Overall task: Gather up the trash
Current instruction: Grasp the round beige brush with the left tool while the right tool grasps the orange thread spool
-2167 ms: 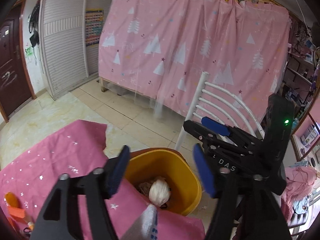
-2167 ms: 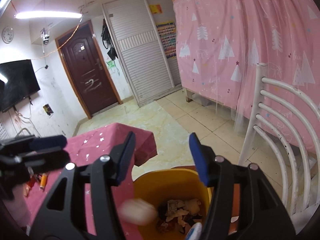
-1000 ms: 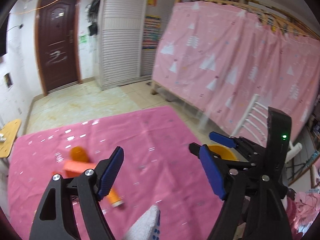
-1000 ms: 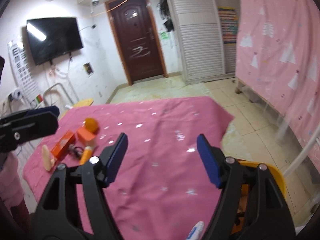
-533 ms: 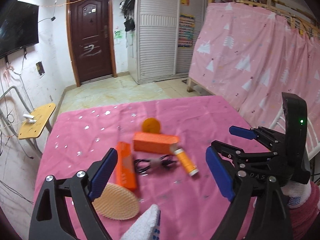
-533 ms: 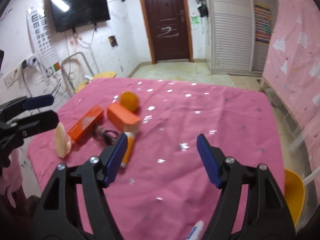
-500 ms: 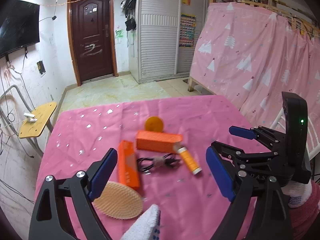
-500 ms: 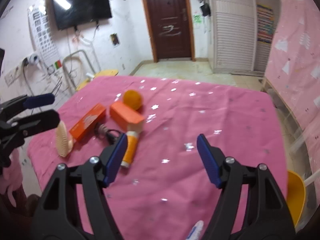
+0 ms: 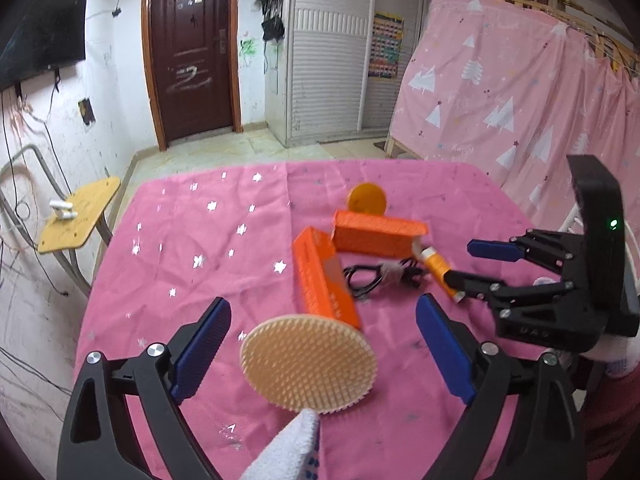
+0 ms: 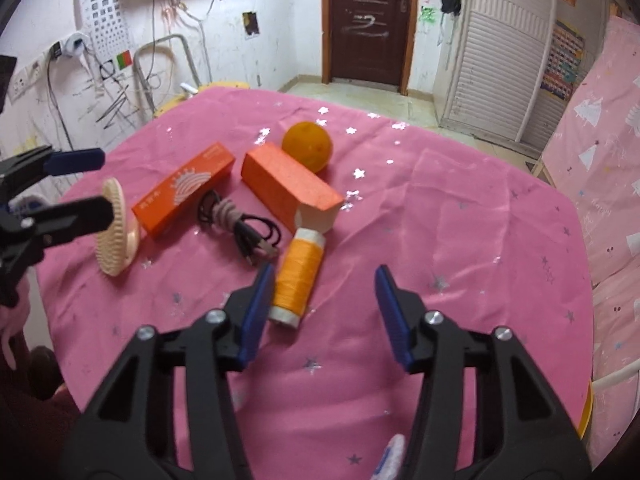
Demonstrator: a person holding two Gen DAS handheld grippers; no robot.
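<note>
Several items lie on the pink star-print tablecloth [image 9: 192, 240]. A round beige brush [image 9: 308, 364] lies between my left gripper's [image 9: 320, 344] open jaws. Behind it are a flat orange box [image 9: 324, 284], a longer orange box [image 9: 376, 236], a coiled black cable [image 9: 380, 276], an orange thread spool [image 9: 438, 270] and an orange ball [image 9: 366, 199]. My right gripper [image 10: 324, 312] is open and empty, its left finger beside the thread spool [image 10: 298, 276]. The right wrist view also shows the brush [image 10: 114, 226], cable [image 10: 240, 226], both boxes [image 10: 184, 194] [image 10: 290, 186] and the ball [image 10: 307, 152].
The yellow bin's rim [image 10: 586, 412] peeks past the table's right edge. A pink curtain [image 9: 500, 112] hangs to the right. A small yellow stool [image 9: 76, 220] stands left of the table. A dark door [image 9: 192, 52] is at the back.
Both grippers swung away from the yellow bin to the table and then came closer to the items. The left now frames the brush; the right reaches the thread spool.
</note>
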